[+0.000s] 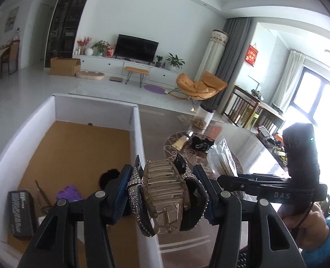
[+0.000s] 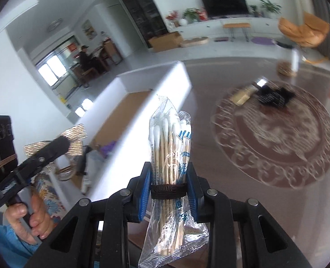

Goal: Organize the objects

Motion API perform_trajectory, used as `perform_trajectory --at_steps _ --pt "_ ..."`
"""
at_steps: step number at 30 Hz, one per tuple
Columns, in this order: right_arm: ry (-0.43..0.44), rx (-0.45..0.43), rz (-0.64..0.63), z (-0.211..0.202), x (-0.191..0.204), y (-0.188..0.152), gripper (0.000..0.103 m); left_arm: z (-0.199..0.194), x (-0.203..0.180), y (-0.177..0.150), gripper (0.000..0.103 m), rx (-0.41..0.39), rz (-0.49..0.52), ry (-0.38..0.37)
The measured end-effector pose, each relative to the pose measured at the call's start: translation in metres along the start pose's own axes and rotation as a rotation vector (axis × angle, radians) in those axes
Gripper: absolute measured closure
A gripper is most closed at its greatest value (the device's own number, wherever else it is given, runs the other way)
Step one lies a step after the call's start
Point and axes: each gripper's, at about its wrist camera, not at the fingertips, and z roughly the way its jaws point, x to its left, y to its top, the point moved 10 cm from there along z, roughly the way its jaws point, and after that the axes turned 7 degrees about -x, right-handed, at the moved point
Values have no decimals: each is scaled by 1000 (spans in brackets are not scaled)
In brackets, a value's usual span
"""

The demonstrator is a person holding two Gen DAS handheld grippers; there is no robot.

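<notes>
Here the left gripper [image 1: 165, 197] is clamping a bundle of hair clips [image 1: 165, 196] between its blue pads: a clear plastic claw clip in the middle with two dark rhinestone-covered clips on either side. The bundle is hanging just above the white wall of a large open box [image 1: 136, 134], whose brown cardboard floor is showing on the left. Inside the box a dark printed carton [image 1: 22, 214], a purple thing [image 1: 69, 195] and a black fluffy thing [image 1: 108, 176] are lying near the close end.

The right gripper [image 2: 169, 193] is squeezing narrowly on a clear plastic packet of cotton swabs [image 2: 170, 156], gripping it at a dark band wound around the wooden sticks; the white tips are pointing away from the camera. In this view the packet is hovering over the brown patterned table [image 2: 276, 151], just beside the box's white wall.

Farther off on the table, a gold packet [image 1: 181, 143] and a black pouch [image 1: 200, 144] are lying side by side. A bare hand [image 2: 28, 221] with a blue sleeve is gripping the left tool's handle.
</notes>
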Motion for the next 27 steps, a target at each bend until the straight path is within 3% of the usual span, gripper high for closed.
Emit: perform_trajectory --at_steps 3,6,8,10,11,13,15,20,22,27 --pt "81 7 -38 19 48 25 73 -5 47 12 49 -3 31 136" --pt "153 36 -72 52 97 46 73 -3 95 11 48 46 29 246" --pt "167 69 -93 81 123 51 73 7 136 -5 47 144 19 369" --pt "150 94 -88 106 136 48 69 21 168 -29 29 279 16 469" --pt "135 122 -88 123 139 43 49 27 182 -41 17 337 16 510" --pt "124 204 -84 151 140 26 11 33 201 -61 17 405 3 560" --pt "110 188 -93 151 133 20 11 31 203 -67 17 408 -22 548" --pt "15 55 -118 115 78 26 11 20 180 -44 16 260 -83 473" --pt "-43 0 -96 98 40 27 9 20 151 -28 16 192 -92 430" --pt "-332 -102 -87 52 -87 5 5 24 64 0 16 97 -42 240"
